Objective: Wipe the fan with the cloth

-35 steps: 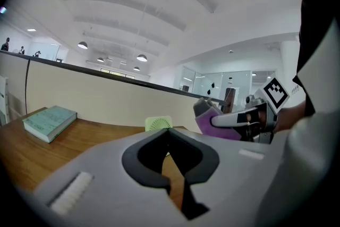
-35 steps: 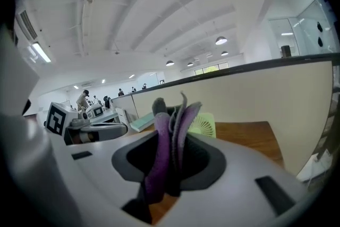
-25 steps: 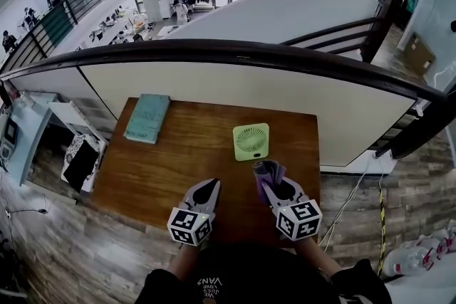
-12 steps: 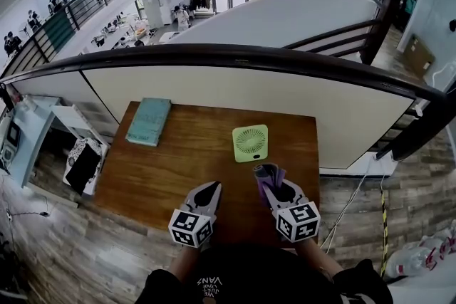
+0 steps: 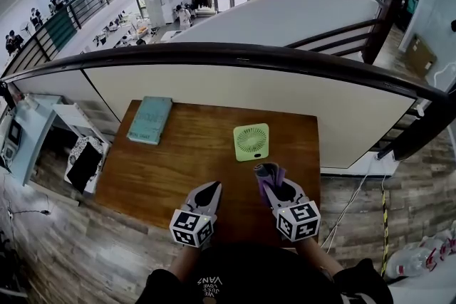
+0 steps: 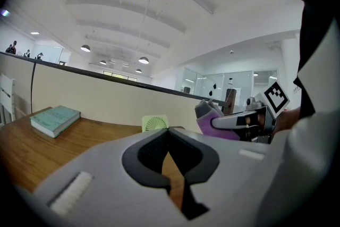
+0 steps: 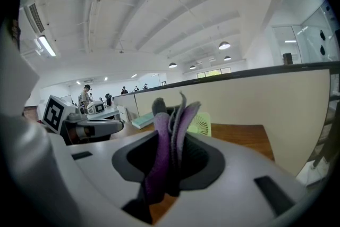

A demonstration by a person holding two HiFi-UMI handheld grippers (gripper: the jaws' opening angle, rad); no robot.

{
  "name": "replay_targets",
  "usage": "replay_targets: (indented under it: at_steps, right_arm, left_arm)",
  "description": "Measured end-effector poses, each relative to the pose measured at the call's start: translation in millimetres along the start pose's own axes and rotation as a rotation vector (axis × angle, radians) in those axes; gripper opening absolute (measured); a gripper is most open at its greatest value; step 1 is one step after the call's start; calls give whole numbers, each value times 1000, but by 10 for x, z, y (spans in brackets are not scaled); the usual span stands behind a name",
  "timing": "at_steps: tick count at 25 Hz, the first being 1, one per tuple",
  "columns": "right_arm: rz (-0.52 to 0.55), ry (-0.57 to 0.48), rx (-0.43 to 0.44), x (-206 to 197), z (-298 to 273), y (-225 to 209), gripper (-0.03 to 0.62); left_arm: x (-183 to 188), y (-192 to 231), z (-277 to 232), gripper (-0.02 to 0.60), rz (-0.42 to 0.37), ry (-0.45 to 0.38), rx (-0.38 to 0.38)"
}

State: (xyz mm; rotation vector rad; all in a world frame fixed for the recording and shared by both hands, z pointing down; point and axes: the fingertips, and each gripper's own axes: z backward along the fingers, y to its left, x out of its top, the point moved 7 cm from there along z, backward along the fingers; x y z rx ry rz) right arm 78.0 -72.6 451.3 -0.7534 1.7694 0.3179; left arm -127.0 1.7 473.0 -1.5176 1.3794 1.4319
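Note:
A small light-green square fan [image 5: 251, 142] lies on the brown wooden table [image 5: 178, 167], right of its middle; the same fan [image 6: 154, 123] shows beyond my left jaws and the fan [image 7: 200, 124] shows past my right jaws. My right gripper [image 5: 265, 180] is shut on a folded purple and grey cloth [image 5: 268, 174], a short way in front of the fan and apart from it. The cloth [image 7: 169, 151] sticks up between the right jaws. My left gripper [image 5: 211, 188] is shut and empty, beside the right one near the table's front edge.
A teal book [image 5: 149, 119] lies at the table's far left corner. A cream half-wall with a dark handrail [image 5: 235, 53] runs right behind the table. A white chair [image 5: 82, 153] with a dark bag stands left of the table.

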Motion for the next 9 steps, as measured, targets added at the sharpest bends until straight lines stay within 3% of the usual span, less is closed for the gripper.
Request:
replay_targets:
  at_steps: [9]
  right_arm:
    - [-4,8,10,-2,-50,9,117]
  left_arm:
    - [-13,38,-8,11,10,0,10]
